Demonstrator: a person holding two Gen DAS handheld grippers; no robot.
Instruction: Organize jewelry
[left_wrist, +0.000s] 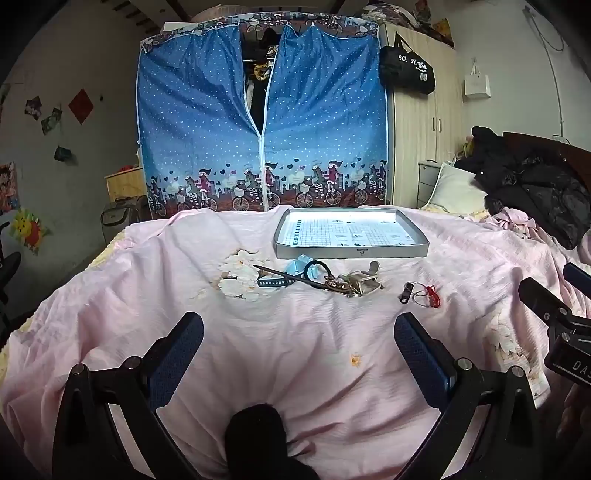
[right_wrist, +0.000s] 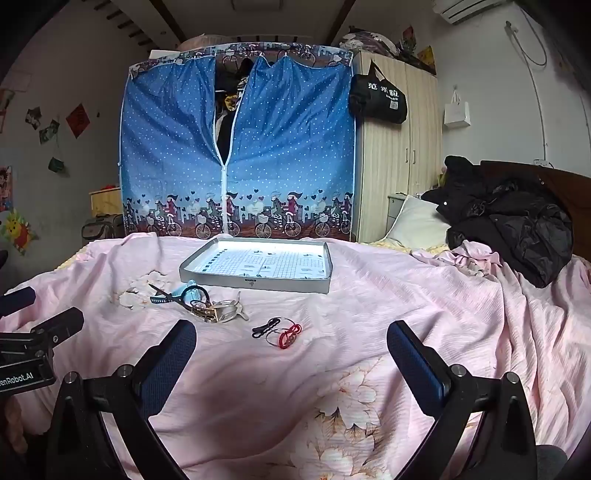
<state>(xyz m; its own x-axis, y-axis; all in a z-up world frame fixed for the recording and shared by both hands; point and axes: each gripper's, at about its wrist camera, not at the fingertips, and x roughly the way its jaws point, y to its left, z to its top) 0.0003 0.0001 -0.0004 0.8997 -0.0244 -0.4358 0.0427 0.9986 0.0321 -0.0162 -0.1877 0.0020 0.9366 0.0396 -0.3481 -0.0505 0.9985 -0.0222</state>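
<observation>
A heap of jewelry (left_wrist: 325, 278) and a red-corded ring (right_wrist: 284, 336) lie on the pink bedspread (left_wrist: 295, 350) ahead of both spread, empty jaws — left gripper (left_wrist: 299, 332), right gripper (right_wrist: 291, 341) — with the grey tray (right_wrist: 258, 280) beyond.

Tangled jewelry heap (right_wrist: 201, 301) and separate red-knotted ring (right_wrist: 283, 336) on pink bedspread, before empty grey tray (right_wrist: 255, 284).

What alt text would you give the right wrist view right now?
The open, empty right gripper hovers over a pink bedspread, facing a red cord with wire rings and a cluster of jewelry. Behind them sits an empty grey tray; the left gripper shows at left.
</observation>
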